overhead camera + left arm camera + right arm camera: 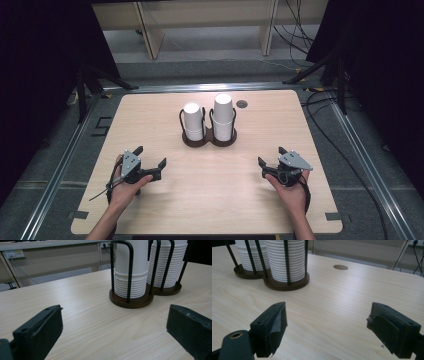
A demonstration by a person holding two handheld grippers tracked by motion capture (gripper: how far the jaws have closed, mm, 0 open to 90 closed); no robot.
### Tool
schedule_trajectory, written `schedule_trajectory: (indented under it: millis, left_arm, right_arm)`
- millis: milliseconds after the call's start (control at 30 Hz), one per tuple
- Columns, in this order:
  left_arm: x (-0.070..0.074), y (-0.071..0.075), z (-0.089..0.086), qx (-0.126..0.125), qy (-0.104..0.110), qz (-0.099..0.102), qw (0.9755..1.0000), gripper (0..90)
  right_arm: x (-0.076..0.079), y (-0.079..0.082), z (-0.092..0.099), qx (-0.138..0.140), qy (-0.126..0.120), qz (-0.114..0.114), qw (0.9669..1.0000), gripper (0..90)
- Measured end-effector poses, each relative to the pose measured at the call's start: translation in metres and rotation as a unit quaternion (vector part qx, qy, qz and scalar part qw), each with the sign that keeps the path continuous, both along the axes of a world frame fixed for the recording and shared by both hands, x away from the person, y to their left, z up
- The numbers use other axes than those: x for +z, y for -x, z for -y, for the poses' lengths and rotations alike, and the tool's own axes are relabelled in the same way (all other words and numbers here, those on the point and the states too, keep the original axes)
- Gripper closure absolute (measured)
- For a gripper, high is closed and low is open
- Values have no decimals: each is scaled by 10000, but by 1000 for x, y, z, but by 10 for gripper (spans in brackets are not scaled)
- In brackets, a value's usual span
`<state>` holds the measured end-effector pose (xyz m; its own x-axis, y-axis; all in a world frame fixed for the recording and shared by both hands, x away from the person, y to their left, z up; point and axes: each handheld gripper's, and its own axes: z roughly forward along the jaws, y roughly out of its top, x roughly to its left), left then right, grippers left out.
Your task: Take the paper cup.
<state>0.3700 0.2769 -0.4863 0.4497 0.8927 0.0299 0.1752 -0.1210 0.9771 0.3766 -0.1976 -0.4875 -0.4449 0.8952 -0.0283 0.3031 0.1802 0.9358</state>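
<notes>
Cups in two white stacks stand upside down in a dark double holder [208, 140] on the far half of the table [210, 200], and everything else is placed from that holder. The left stack [193, 121] is the shorter one; the right stack [223, 116] rises higher. Each stack sits on its own round brown base, with thin black wire loops rising around it, and the two bases touch each other. Just beyond the holder to the right, a small round hole [242, 104] is cut in the tabletop.

Nearer the person than the holder and off to its left, the left gripper [149, 161] is held in the left hand [124, 187] low over the wood, well apart from the holder. Its jaws stand wide apart with bare tabletop between them, and in the left gripper view they point toward the holder [131, 300], with the shorter stack [131, 267] nearest.

Nearer the person and to the holder's right, the right gripper [270, 156] is held in the right hand [292, 186], also well apart from the holder. Its jaws are likewise spread wide and grip nothing. In the right gripper view the holder [287, 285] lies ahead and to the left, the taller stack [287, 257] closest, and the hole [340, 267] is farther off.
</notes>
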Motion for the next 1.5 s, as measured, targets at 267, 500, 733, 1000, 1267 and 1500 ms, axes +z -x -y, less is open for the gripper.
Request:
schedule_trajectory:
  millis: [267, 500, 733, 1000, 1267, 1500]
  left_arm:
    - [3, -2, 5, -89, -59, -4, 9999, 5]
    - [10, -16, 20, -335, -48, 108, 9994, 7]
    - [23, -35, 36, -573, -51, 138, 9982, 29]
    - [37, -57, 51, -720, -137, 276, 9969, 76]
    - [51, -82, 67, -861, -210, 393, 9953, 97]
    - [58, -98, 73, -859, -198, 420, 9952, 140]
  right_arm:
    - [0, -2, -1, 26, 6, 33, 10000, 155]
    - [0, -3, 0, -5, 108, 130, 9999, 156]
    - [0, -2, -2, -60, 11, 8, 10000, 156]
    - [0, -3, -1, 3, 40, 31, 10000, 156]
    - [0, -4, 0, 63, 67, 138, 9999, 156]
    - [0, -3, 0, 54, 30, 3, 10000, 156]
